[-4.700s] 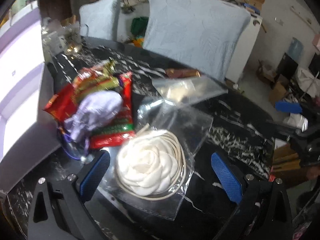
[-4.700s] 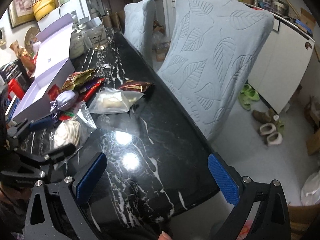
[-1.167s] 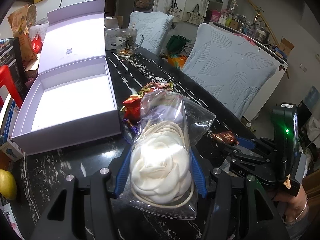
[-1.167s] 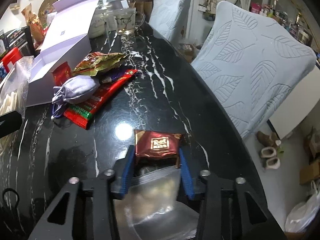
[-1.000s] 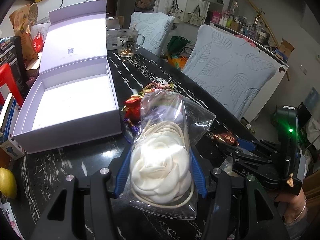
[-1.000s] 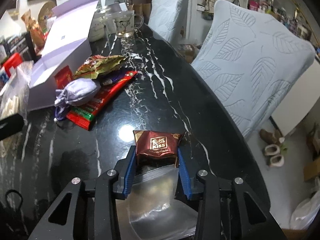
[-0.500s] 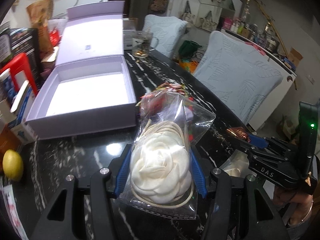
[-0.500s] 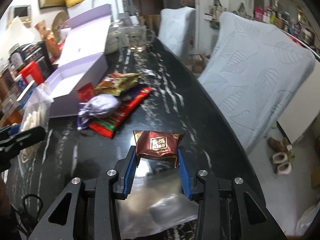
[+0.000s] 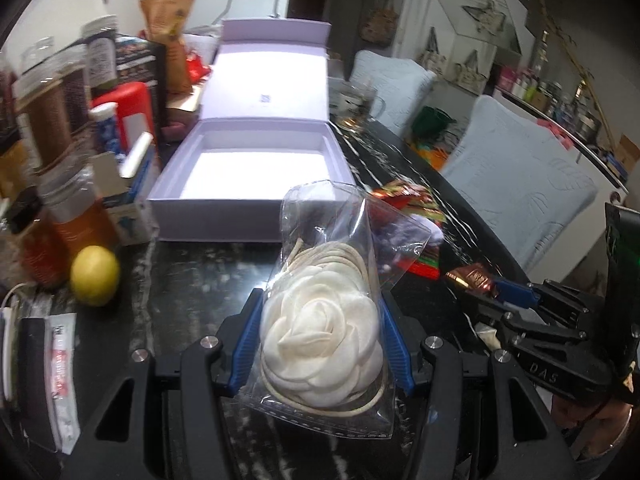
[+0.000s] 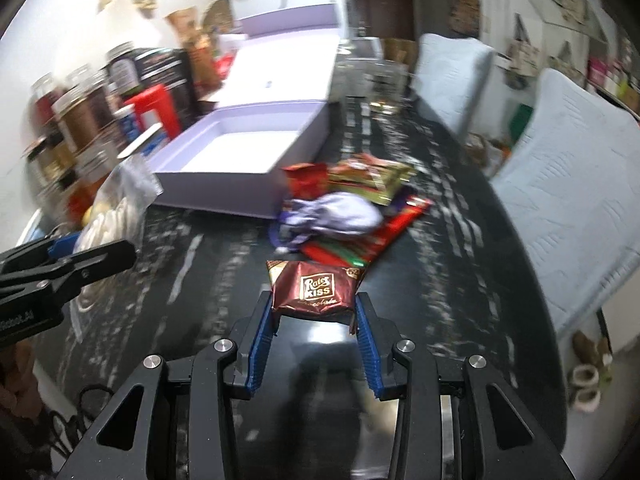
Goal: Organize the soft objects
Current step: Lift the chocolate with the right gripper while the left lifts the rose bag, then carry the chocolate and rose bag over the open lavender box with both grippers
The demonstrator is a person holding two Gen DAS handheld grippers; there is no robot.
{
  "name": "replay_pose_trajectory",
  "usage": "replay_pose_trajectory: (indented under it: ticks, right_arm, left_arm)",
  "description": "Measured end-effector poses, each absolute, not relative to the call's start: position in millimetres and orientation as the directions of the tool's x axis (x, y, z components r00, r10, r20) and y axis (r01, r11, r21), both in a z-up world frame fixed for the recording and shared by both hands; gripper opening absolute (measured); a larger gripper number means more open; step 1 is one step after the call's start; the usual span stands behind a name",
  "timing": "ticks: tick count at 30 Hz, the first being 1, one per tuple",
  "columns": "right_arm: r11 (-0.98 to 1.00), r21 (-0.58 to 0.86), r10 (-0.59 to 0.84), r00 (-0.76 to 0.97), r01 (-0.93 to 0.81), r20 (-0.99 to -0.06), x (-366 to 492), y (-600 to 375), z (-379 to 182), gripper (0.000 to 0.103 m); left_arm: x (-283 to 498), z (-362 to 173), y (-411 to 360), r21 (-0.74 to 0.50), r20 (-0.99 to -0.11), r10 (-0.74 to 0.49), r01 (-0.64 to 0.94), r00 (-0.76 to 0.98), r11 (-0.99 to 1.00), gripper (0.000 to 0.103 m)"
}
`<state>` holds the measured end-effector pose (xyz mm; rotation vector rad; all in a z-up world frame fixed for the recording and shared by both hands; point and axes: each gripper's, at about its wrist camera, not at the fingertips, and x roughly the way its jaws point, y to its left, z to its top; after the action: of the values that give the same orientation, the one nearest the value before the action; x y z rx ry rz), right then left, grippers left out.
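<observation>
My left gripper [image 9: 320,308] is shut on a clear bag with a white fabric rose [image 9: 320,336], held above the black marble table [image 9: 192,280]. Straight ahead of it lies the open lilac box [image 9: 256,172], empty inside. My right gripper [image 10: 314,312] is shut on a brown chocolate packet [image 10: 314,290], lifted off the table; the same packet [image 9: 474,280] shows in the left wrist view at the right. Ahead of it lie a lilac pouch [image 10: 336,220] and red and gold snack packets [image 10: 368,184] beside the box [image 10: 244,152]. The bagged rose [image 10: 112,212] appears at the left.
Jars, cartons and a red container [image 9: 128,108] crowd the table's left side, with a lemon [image 9: 95,275] near the box. A glass mug [image 9: 354,100] stands behind the box. Two chairs with pale blue covers [image 10: 576,200] line the table's right edge.
Both grippers have swung left toward the lilac box with their loads, and the right one has risen. The clear bag seen under the right gripper's packet is now blurred below it.
</observation>
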<state>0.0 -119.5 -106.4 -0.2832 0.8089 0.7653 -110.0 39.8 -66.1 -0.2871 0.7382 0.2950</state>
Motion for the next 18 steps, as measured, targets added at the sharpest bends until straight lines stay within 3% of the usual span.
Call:
replay_pose_trajectory:
  ticks: [18]
  right_arm:
    - [0.545,0.037,0.662,0.404,-0.838,-0.631,-13.6,-26.5,-45.5,0.039]
  left_arm:
    - [-103.4,-9.6,107.0,-0.108,-0.549,0.267,-0.384,0.792,0.917,0.055]
